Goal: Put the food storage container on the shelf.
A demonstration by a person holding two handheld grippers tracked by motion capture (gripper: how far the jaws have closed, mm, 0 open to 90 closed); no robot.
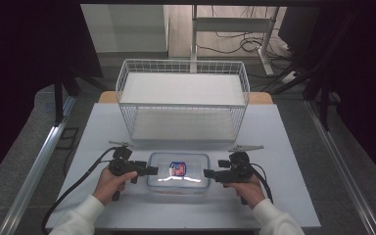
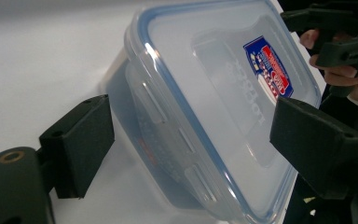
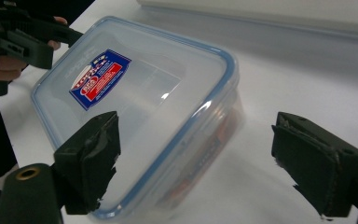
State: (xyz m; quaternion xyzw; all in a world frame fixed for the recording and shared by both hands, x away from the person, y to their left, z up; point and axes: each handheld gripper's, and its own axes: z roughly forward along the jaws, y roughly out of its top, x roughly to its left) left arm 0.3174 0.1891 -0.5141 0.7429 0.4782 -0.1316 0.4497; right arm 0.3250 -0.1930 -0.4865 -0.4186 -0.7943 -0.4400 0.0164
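left gripper (image 1: 152,170): fingers spread, aimed right | right gripper (image 1: 207,173): fingers spread, aimed left | both hand-held

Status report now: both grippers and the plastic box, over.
Left gripper open at box's left end. Right gripper open at right end. Plastic box lidded, flat on table, ungripped. Wire basket behind, apart.

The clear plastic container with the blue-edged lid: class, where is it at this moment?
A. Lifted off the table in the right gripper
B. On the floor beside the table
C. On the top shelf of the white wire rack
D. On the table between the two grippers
D: the container rests on the table in front of the wire rack, with the open left gripper and right gripper either side.
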